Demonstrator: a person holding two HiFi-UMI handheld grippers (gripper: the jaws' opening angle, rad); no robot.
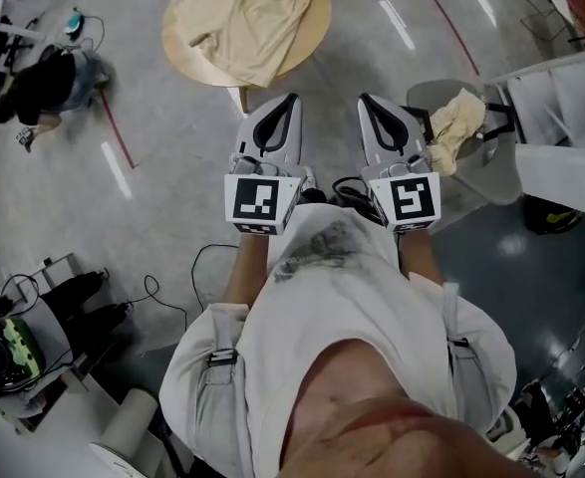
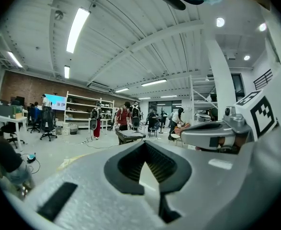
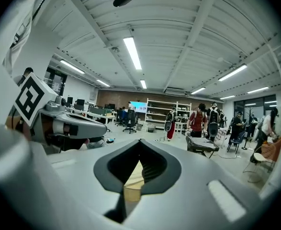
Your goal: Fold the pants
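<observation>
No legible text, label, brand or number is found in any view. Black-and-white square code markers alone are noted on the left marker cube and the right marker cube. The distant wall screen is too small to be read.

Left gripper: jaws closed tip to tip, nothing between them.
To its right: the right gripper, alongside, carrying its marker cube.
Far ahead: people standing by a dark table.
Ahead left: shelves, lit screen, office chair.
Overhead: strip lights.
</observation>
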